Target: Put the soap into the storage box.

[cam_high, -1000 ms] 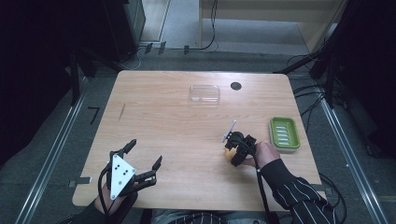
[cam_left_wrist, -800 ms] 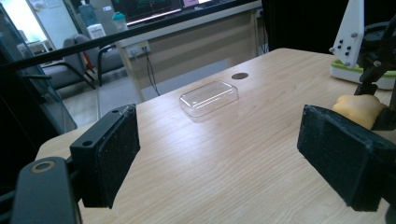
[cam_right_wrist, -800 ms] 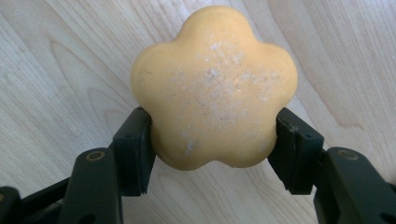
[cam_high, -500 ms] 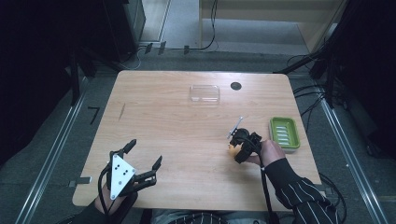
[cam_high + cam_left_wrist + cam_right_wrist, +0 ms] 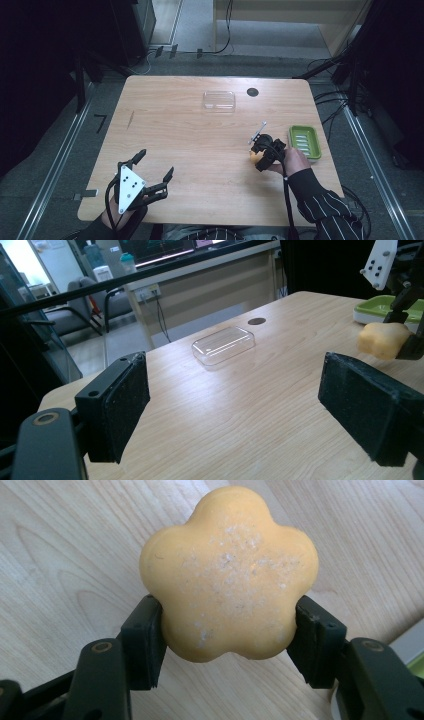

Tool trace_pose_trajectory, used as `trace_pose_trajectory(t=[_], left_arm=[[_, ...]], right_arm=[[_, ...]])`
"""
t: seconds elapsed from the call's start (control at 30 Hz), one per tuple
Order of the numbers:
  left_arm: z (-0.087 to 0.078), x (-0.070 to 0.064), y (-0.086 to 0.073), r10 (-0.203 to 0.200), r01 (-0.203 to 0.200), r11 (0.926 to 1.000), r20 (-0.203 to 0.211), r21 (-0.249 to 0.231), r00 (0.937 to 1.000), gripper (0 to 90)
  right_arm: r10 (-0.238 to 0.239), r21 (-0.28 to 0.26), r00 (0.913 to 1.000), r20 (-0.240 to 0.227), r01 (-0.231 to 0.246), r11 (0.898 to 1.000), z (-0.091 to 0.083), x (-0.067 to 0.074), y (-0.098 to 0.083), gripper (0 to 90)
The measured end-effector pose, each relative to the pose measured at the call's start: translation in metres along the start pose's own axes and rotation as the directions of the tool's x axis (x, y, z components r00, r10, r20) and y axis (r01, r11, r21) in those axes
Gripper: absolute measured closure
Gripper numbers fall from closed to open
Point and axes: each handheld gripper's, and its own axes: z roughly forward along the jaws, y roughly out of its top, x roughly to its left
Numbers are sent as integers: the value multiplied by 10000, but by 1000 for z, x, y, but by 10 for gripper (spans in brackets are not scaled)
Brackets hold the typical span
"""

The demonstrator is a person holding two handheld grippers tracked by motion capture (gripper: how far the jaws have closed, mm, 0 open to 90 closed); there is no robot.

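Between the two black jaws of the right gripper (image 5: pixel 227 630) sits an orange flower-shaped soap (image 5: pixel 229 572), and both pads press on its sides, so the jaws are closed on it. In the right gripper view the soap has five rounded lobes and some pale grains on its upper face. Below it is the light wood of the table (image 5: pixel 60 555). I cannot tell if the soap touches the table or is just above it.

From the high view the right gripper (image 5: pixel 260 156) is at the right part of the table (image 5: pixel 200 145), and the soap (image 5: pixel 254 156) shows as a small orange spot at its tip. Just beside this gripper, on its far right side, lies a green soap dish (image 5: pixel 305 141) near the table edge. Farther away from the gripper, toward the back of the table, stands a clear plastic lid (image 5: pixel 219 100), and a dark round hole (image 5: pixel 252 92) is near it.

Well apart from the right gripper, at the near left corner, the left gripper (image 5: pixel 152 172) rests in the person's hand. Its jaws stand wide open and nothing is between them. In the left gripper view the clear plastic lid (image 5: pixel 223 344) lies ahead of its jaws, and the soap (image 5: pixel 384 339) is to the right, held by the other gripper.
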Motion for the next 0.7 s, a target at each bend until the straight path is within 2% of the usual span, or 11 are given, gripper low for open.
trace_pose_trajectory(t=[0.23,0.7], left_arm=[[0,0,0,-1,1,10000,-2,-9,10000,135],[0,0,0,-4,4,10000,0,-11,10000,135]], right_arm=[[91,-241,9998,167,-87,9997,-6,-7,-3,401],[613,-409,9971,455,-595,9974,-12,-22,-12,400]])
